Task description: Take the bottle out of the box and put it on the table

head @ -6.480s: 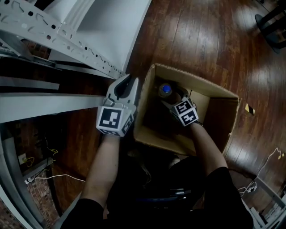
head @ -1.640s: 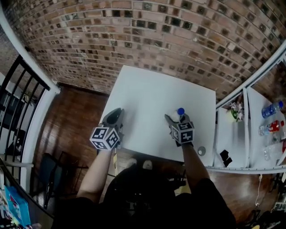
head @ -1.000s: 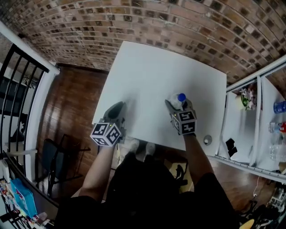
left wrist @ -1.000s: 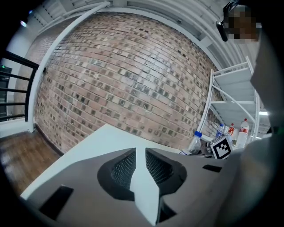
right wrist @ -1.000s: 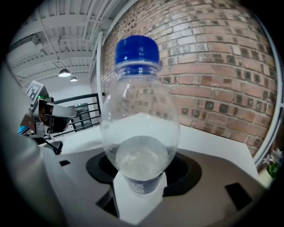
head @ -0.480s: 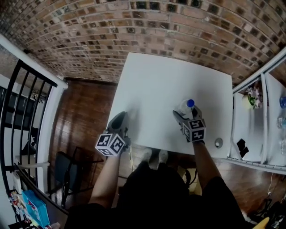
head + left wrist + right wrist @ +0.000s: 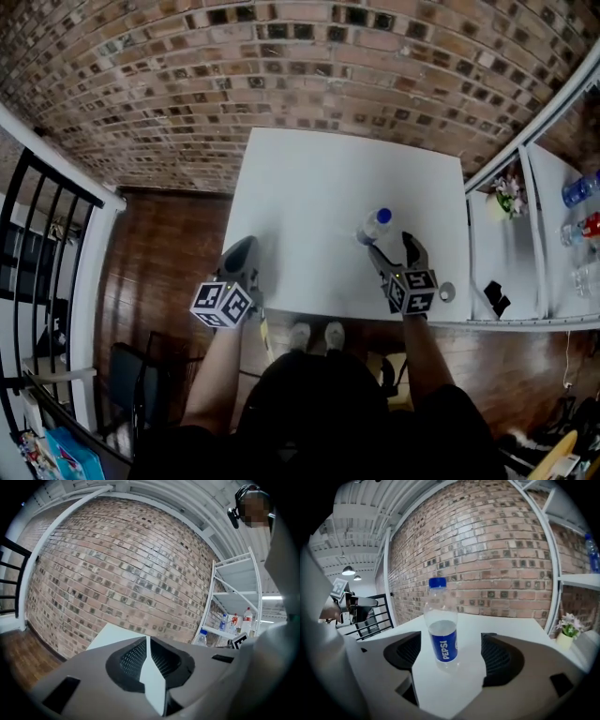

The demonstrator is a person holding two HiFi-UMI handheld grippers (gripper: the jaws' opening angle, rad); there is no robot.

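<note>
- The bottle [image 7: 373, 227] stands upright on the white table [image 7: 309, 187], cap up, its long axis vertical. Its base rests flat, toward the near right part of the top.
- The right gripper [image 7: 392, 251] is spread wide and holds nothing. Its own view shows both pads well clear of the bottle's sides, with bare table between them.
- The bottle lies straight ahead of that gripper, just beyond the jaw tips and a little left of their centre line. The gripper points at it from the table's near edge, tilted somewhat downward.
- The left gripper [image 7: 240, 253] is closed to a thin slit with nothing in it. It hangs at the near left corner of the table, well apart from the bottle.
- The right hand is by far the nearer; the left plays no part here.
- No box shows in any view.
- My reading is that the placing is done, since the bottle stands free on the table.
- What remains, I judge, is to pull the right gripper back along its own line. A sideways swing could sweep a jaw into the tall, light bottle and tip it.
</note>
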